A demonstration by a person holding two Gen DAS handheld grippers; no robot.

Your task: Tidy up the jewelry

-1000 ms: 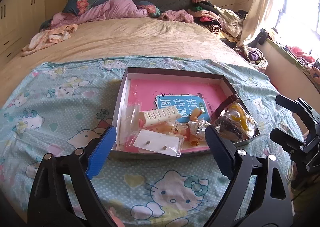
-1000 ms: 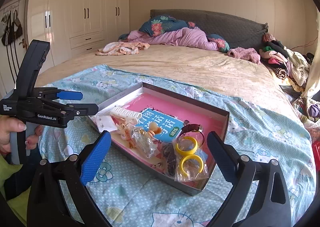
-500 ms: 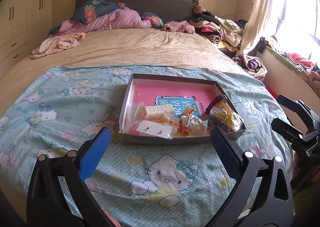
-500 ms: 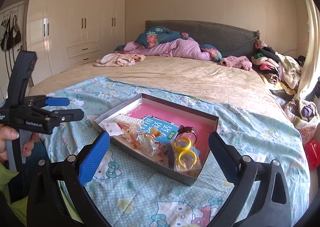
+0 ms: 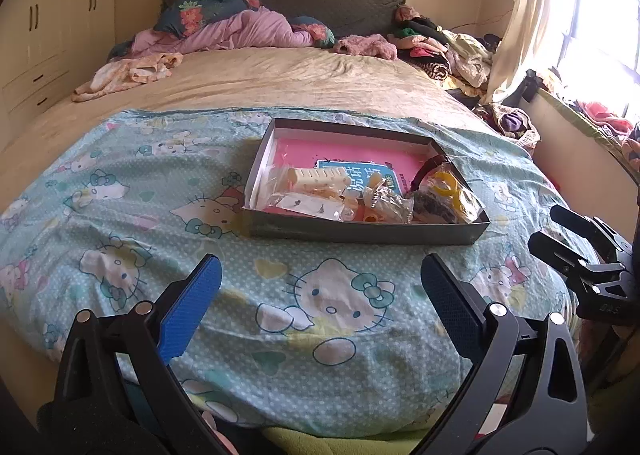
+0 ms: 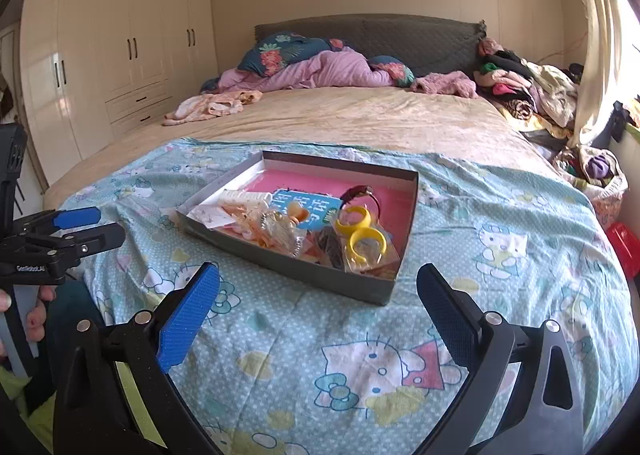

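A shallow grey box (image 5: 360,233) (image 6: 280,261) with a pink lining lies on the Hello Kitty sheet. It holds bagged jewelry: yellow rings (image 5: 450,185) (image 6: 360,233), a white earring card (image 5: 310,207), a cream comb-like clip (image 5: 316,175) and a dark bracelet (image 6: 360,193). My left gripper (image 5: 320,295) is open and empty, well short of the box. My right gripper (image 6: 318,303) is open and empty, just short of the box's near corner. Each gripper shows in the other's view, the right one (image 5: 580,251) and the left one (image 6: 72,227).
The Hello Kitty sheet (image 5: 160,215) covers the near end of a beige bed (image 5: 300,83). Bedding and clothes are piled by the headboard (image 6: 320,67). Wardrobes (image 6: 100,55) stand on the left. A curtain and clutter (image 5: 512,123) stand on the right.
Both grippers have drawn back from the box, which now looks smaller and farther away. Both stay open and empty. The items in the box have not moved.
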